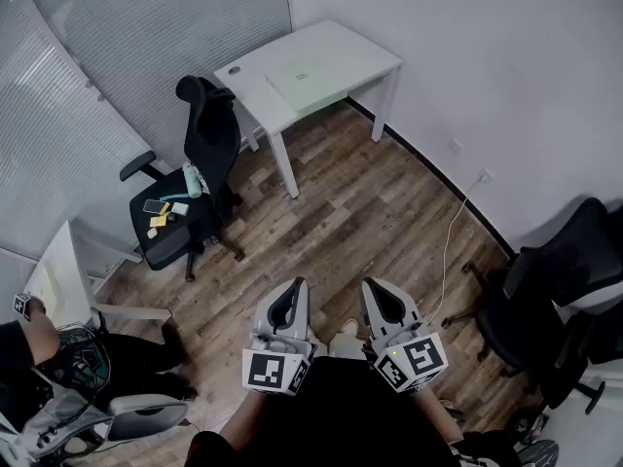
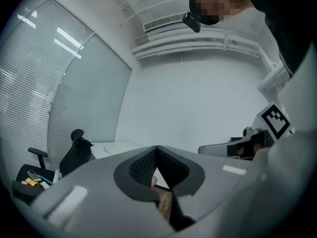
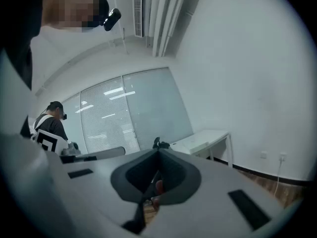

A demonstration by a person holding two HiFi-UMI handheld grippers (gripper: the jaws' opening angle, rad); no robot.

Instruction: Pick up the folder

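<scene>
Approach step, the grasp not yet begun: the pale green folder [image 1: 306, 88] lies flat on the white counter [image 1: 362, 51] at twelve o'clock, well apart from both tongs. Left tongs [image 1: 294, 286] and right tongs [image 1: 374, 287] are closed tip to tip, holding nothing. The next move likely calls for walking to the counter, opening one pair and catching the folder's overhanging edge

text: none legible;
folder [image 1: 310, 89] mark: too small to read;
marker cubes [image 1: 275, 371]: black-white square patterns only, no letters
</scene>
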